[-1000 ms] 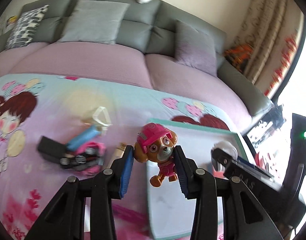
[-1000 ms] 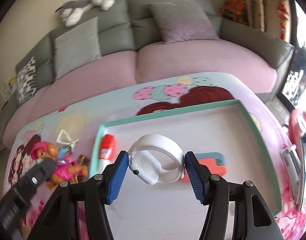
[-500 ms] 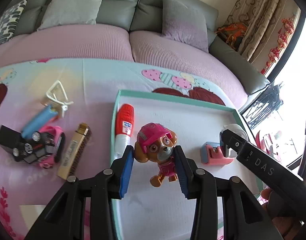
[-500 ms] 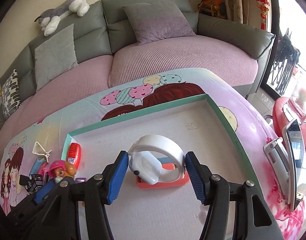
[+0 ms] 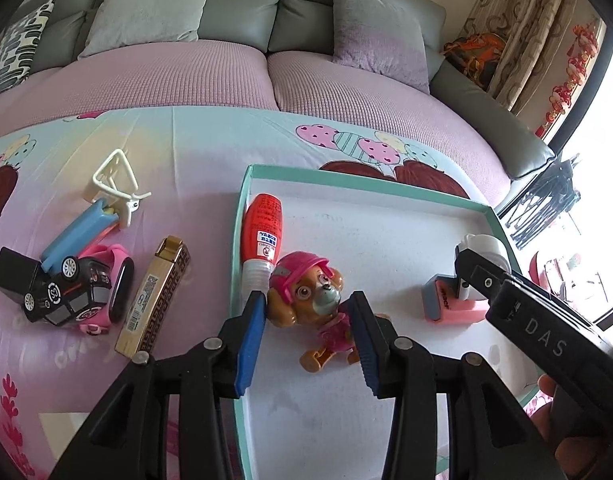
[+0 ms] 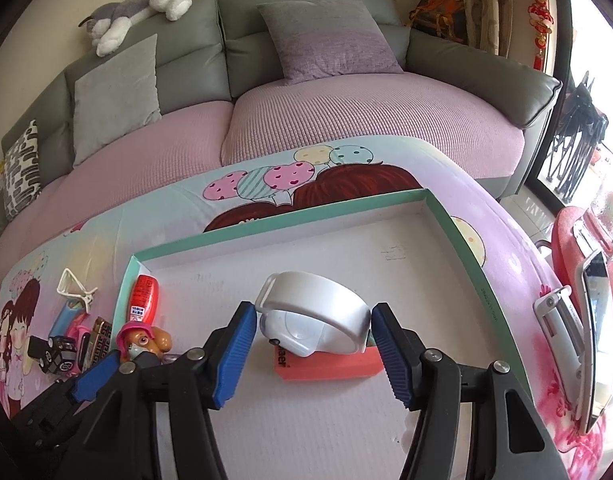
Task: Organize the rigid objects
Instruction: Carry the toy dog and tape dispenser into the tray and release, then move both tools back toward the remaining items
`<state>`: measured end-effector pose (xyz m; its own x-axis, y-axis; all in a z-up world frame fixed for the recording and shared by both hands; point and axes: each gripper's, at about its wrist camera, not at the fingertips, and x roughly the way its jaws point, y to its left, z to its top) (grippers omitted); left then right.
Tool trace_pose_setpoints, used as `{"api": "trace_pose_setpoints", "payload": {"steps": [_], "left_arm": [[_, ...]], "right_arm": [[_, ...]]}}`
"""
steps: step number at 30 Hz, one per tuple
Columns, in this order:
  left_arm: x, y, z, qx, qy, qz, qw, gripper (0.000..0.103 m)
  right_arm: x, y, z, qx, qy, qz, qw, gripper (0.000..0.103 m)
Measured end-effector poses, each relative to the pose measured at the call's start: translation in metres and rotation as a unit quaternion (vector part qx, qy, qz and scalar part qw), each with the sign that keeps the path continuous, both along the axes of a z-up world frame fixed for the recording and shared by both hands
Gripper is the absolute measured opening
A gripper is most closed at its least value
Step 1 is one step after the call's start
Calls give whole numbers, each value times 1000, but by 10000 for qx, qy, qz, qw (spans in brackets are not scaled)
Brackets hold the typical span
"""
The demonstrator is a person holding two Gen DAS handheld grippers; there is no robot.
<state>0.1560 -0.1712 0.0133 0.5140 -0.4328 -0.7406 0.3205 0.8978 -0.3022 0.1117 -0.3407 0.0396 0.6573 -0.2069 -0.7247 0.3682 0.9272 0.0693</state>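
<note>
My left gripper [image 5: 306,328] is shut on a pink-helmeted puppy figure [image 5: 310,296] and holds it low over the left part of the teal-rimmed white tray [image 5: 370,184]. The puppy also shows in the right wrist view [image 6: 144,338]. My right gripper [image 6: 312,344] is shut on a white tape dispenser [image 6: 310,320], just above a pink and grey eraser [image 6: 326,364] on the tray floor [image 6: 346,420]. A red glue bottle [image 5: 262,228] lies along the tray's left wall.
Left of the tray on the cartoon tablecloth lie a gold box [image 5: 154,296], a black toy car [image 5: 66,292] on a pink item, a blue piece [image 5: 78,232] and a white clip [image 5: 114,180]. A sofa [image 5: 226,60] stands behind. A phone [image 6: 590,320] lies at the right.
My left gripper has carried the puppy right, over the tray, and lowered it. My right gripper has come down with the tape dispenser to just over the eraser.
</note>
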Motion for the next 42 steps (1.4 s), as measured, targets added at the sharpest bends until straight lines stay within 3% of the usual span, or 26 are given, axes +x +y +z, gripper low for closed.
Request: {"api": "trace_pose_setpoints", "payload": {"steps": [3,7,12,15,17,24,27,42], "left_arm": [[0,4,4,-42,-30,33,10000,60],[-3,9,14,-22,-142,61,9999,63],[-8,21,32,-110,-377,198,9990,75],[-8,30,39,-127,-453,353,9983,76],[-7,37,41,-114,-466,478,9977,80],[2,53,33,-75,-311,794,9963,82],[3,57,32,57,-372,954,9947,98],[7,74,24,209,-347,1402,9893,100]], "right_arm": [[1,1,1,-79,64,1,9999,66],[0,2,4,-254,96,-32,9996,78],[-3,4,11,-339,27,3,9994,87],[-4,6,13,-374,11,45,9993,92],[-3,8,12,-404,5,58,9992,103],[-2,12,9,-386,68,148,9991,103],[-1,13,8,-380,110,170,9991,103],[1,17,5,-424,195,227,9987,103]]}}
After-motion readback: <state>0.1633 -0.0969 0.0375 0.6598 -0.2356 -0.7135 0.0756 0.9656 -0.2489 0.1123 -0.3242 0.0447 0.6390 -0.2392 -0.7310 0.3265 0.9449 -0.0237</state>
